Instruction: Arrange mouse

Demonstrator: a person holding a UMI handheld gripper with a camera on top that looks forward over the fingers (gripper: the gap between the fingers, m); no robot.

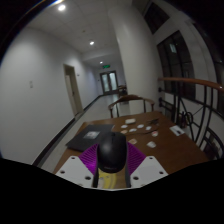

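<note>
Fingers (110, 172) of the gripper clench a rounded black mouse (110, 152), upright above the brown wooden table (170, 150).

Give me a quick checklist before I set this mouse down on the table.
1. Mouse between the fingers: ok, the dark mouse sits between the purple pads.
2. Both fingers pressing on it: ok, no gap shows at either side.
3. Table ahead: ok, the wooden top lies just beyond the fingers.
4. Bare spot to land on: ok, open wood near the mouse; the white cards lie farther off.
5. Mouse cable: cannot tell.
</note>
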